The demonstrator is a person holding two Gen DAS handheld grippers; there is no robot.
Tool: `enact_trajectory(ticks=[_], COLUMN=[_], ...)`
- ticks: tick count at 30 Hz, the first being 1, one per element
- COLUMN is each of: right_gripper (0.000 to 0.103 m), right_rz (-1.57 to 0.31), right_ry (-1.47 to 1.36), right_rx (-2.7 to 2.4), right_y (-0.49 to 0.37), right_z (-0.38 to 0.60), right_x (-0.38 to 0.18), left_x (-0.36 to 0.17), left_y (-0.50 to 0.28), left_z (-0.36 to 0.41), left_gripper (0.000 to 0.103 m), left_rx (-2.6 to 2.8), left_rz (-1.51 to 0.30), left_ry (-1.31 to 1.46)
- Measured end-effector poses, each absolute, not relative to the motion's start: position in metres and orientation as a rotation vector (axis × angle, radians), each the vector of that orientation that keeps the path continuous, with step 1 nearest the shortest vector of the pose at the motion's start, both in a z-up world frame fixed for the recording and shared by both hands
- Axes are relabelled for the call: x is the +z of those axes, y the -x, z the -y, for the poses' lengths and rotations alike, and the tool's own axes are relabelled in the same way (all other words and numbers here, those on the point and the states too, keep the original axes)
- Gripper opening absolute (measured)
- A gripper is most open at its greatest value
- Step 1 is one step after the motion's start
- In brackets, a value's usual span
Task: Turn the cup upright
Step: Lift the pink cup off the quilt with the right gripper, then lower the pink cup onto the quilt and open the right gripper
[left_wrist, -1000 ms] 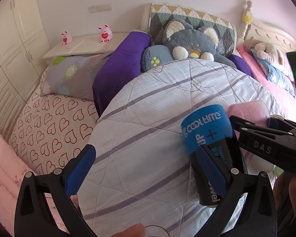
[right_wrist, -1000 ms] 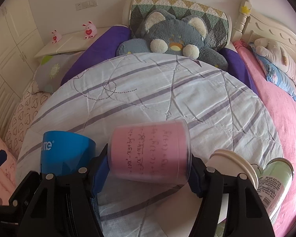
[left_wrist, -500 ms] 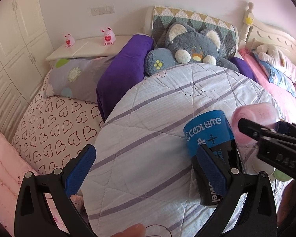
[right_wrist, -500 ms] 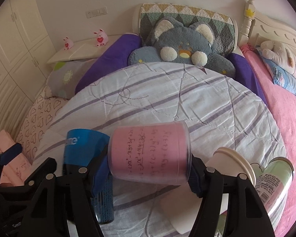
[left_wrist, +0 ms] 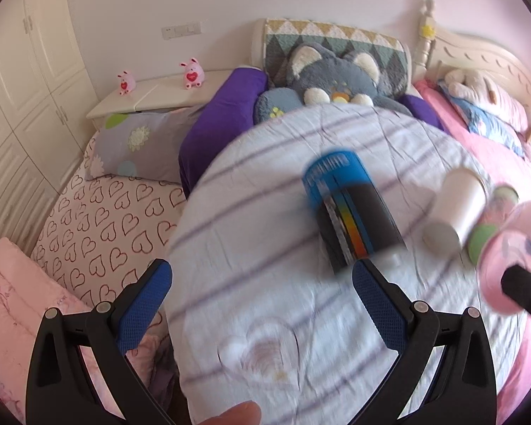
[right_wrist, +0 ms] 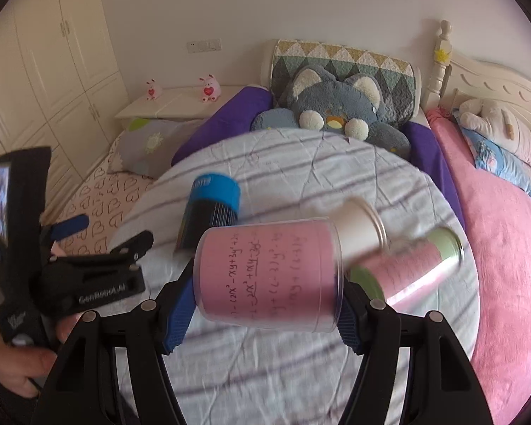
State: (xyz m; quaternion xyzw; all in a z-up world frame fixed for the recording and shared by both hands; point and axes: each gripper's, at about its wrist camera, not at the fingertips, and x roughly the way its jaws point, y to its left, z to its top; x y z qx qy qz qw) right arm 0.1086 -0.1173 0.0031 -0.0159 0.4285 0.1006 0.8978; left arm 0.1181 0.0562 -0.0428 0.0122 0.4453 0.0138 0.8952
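My right gripper [right_wrist: 267, 313] is shut on a pink cup with handwritten formulas [right_wrist: 269, 276], held on its side above the round table; the cup also shows at the right edge of the left wrist view [left_wrist: 511, 258]. A blue and black cup [left_wrist: 350, 209] lies tipped on the table, also in the right wrist view [right_wrist: 210, 212]. My left gripper [left_wrist: 262, 304] is open and empty, its right finger just short of the blue cup's base. The left gripper [right_wrist: 88, 248] also shows at the left of the right wrist view.
The round table [left_wrist: 265, 283] carries a striped quilted cloth. A white cup [right_wrist: 361, 226] and a pink and green can [right_wrist: 417, 265] lie on it to the right. Beds with pillows and a grey plush toy [right_wrist: 336, 106] surround the table.
Both grippers pulled back and up. The left gripper drew away from the blue cup. The right gripper lifted the pink cup, and the white cup and can now appear lying sideways.
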Motion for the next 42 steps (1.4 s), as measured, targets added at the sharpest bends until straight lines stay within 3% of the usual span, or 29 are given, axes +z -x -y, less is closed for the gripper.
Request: enact_trajectory(ticks=[15, 17, 19, 42], right_gripper=[0.068, 0.072, 0.081, 0.083], right_rz=[-0.968, -0.958, -0.947, -0.821], right_ry=[0.019, 0.031, 0.032, -0.095], right_rx=[0.147, 0.147, 0.145, 0.001], right_y=[-0.056, -0.053, -0.050, 0.029], right_z=[0.145, 0.143, 0.144, 0.206], right_x=[-0.080, -0.082, -0.081, -0.021], left_x=[-0.081, -0.081, -0.080, -0.032], left_y=[-0.034, -0.030, -0.028, -0.006], left_z=[-0.027, -0.023, -0.020, 0.034], left_gripper=[0.103, 0.103, 0.103, 0.103], left_rx=[0.040, 0.036, 0.033, -0.201], left_rz=[-1.011, -1.011, -1.009, -0.926], left_ry=[-0.082, -0.088, -0.091, -0.224])
